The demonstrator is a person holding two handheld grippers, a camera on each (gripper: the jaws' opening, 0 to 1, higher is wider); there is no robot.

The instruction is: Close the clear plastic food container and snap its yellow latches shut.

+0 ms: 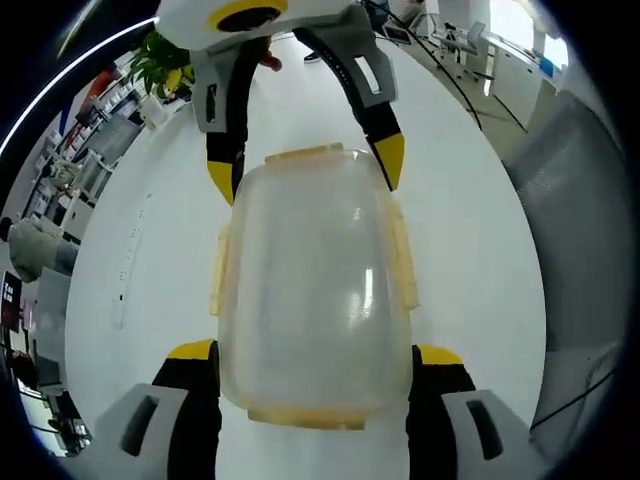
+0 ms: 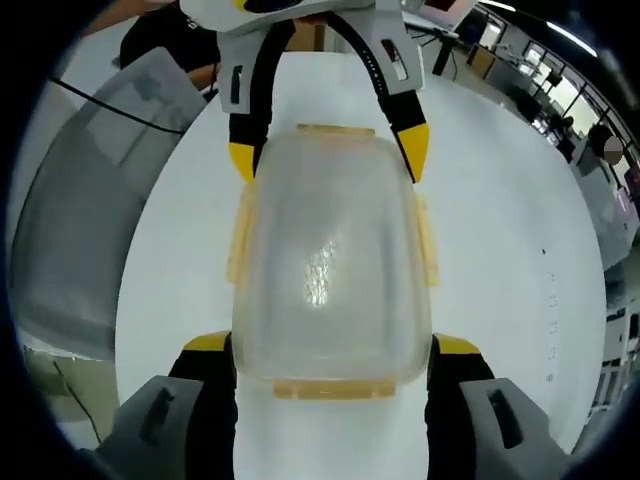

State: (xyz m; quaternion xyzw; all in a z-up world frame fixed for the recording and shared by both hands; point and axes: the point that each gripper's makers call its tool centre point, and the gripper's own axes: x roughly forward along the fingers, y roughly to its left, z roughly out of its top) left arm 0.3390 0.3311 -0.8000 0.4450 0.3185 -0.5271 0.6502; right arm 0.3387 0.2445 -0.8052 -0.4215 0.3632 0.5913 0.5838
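Two grippers faced each other across one container on the white table (image 1: 480, 280). In the left gripper view, the left gripper (image 1: 315, 360) had its jaws spread along both sides of the container (image 1: 312, 290), perhaps to steady it; the right gripper (image 1: 305, 175) stood at twelve o'clock, jaws spread at the far end. In the right gripper view, the right gripper (image 2: 332, 355) bracketed the container (image 2: 330, 275), jaws apart. The lid seemed on, the yellow latches (image 2: 238, 240) stood outward, and nothing showed inside.
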